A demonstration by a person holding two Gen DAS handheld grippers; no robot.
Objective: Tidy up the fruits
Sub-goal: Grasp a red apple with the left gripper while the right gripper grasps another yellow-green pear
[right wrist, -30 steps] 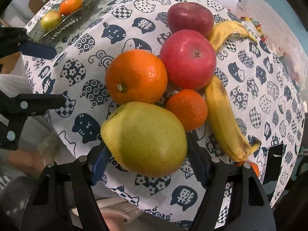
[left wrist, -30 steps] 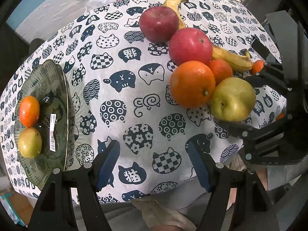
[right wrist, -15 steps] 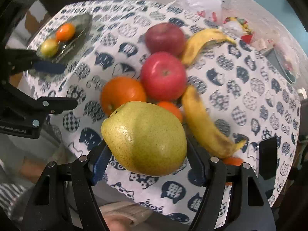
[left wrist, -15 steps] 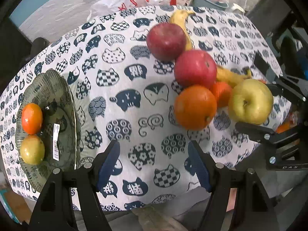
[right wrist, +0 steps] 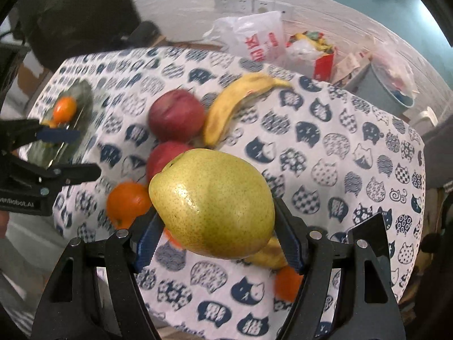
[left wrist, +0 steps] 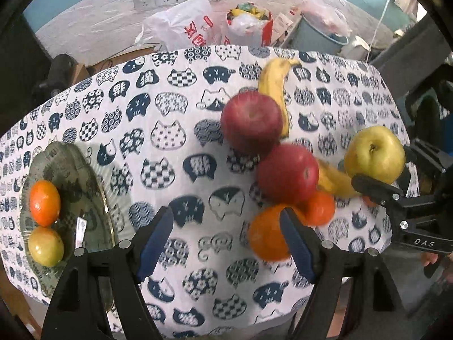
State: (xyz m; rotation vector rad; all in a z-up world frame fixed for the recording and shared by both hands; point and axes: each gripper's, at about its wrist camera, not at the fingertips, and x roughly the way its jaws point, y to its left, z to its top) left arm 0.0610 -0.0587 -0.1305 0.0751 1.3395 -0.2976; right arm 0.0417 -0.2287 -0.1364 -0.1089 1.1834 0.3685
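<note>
My right gripper is shut on a yellow-green pear and holds it above the cat-print tablecloth. The left wrist view shows the same pear raised at the right of the fruit pile. Below it lie two red apples, an orange, a tangerine and two bananas. My left gripper hangs over the cloth, its jaws opening with nothing between them. A glass plate at the left holds a tangerine and a small green fruit.
Behind the table stand a white plastic bag, a red box of wrappers and a grey bucket against a wall with sockets. The table's near edge drops off just under both grippers. Another small tangerine lies near the front edge.
The right gripper has lifted the pear off the cloth and away from the pile. Both grippers have risen and drawn back, so more of the table shows. The left jaws have widened a little.
</note>
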